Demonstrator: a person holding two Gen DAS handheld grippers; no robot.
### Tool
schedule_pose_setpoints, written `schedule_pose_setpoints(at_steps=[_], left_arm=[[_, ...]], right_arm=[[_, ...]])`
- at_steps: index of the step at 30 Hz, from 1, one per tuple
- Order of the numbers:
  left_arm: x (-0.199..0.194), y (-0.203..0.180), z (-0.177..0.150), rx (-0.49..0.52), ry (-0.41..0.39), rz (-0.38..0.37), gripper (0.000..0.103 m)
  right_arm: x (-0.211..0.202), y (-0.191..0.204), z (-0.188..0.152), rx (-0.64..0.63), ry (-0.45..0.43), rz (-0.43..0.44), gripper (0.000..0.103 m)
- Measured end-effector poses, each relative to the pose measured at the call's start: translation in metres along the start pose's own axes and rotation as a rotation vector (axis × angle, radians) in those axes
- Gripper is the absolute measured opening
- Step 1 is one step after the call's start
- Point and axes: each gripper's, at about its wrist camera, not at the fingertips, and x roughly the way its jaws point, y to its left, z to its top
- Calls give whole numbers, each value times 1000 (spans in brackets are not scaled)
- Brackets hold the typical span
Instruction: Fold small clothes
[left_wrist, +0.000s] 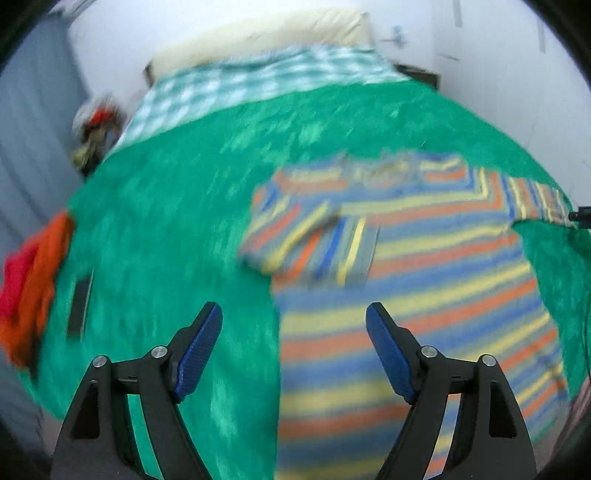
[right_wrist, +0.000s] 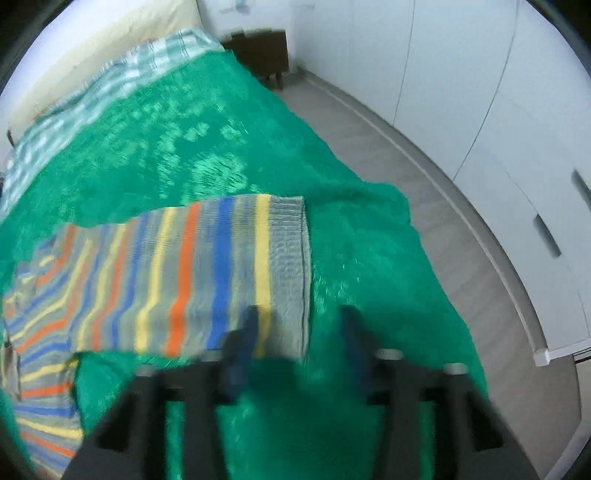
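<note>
While both views are blurred, one sweater (left_wrist: 424, 266) shows plainly: knit in grey with orange, blue and yellow stripes, spread flat on a green blanket (left_wrist: 166, 221) that covers the bed. Going from the left of the left wrist view, two bright cloths, one red (left_wrist: 14, 284) and one orange (left_wrist: 44, 273), lie bunched at the blanket's edge, and one dark flat object (left_wrist: 79, 306) lies just beside them. The sweater's near sleeve (left_wrist: 306, 243) is folded across its chest. The left gripper (left_wrist: 294, 314) hangs wide open and empty over the sweater's left edge, one finger over blanket, the other over stripes. In the right wrist view the other sleeve (right_wrist: 207, 273) stretches out flat, its grey cuff (right_wrist: 290, 258) just ahead of the right gripper (right_wrist: 299, 317), which is open and holds nothing; its left finger overlaps the cuff end. Whether it touches is unclear.
</note>
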Motion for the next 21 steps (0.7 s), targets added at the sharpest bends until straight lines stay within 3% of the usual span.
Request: schedule_pose_setpoints(at_steps=[2,4,8,10,11,12,13,16,19,21], left_arm=[[33,-21,21,107,16,-33,84],[78,-43,28,189,82,-64,83],[156,-64,25,254,238,-50,77],[170,-50,28,149,257,-104,61],[169,-39,32,81,265,-125,19],[167,-26,37,19,276,-143,5],[157,-4,43,-58,251,-172,4],[129,58,54,-185,158,-113,4],[111,144,52,-355,112,29,4],[118,193,43,-457,140,124,3]], right_arm=[[-27,-1,-19,-19,-30,39,51],[-49,6,-41,-51,-42,99,51],[-76,23,-93,-116,-19,213,52],[-89,31,-125,-135,-10,251,52],[-93,33,-135,-140,-9,258,52],[-100,35,-152,-148,-10,267,52],[-104,37,-161,-150,-15,273,52],[-109,41,-182,-128,-20,290,52],[-108,44,-187,-122,-33,285,52],[-106,46,-187,-134,-36,271,52]])
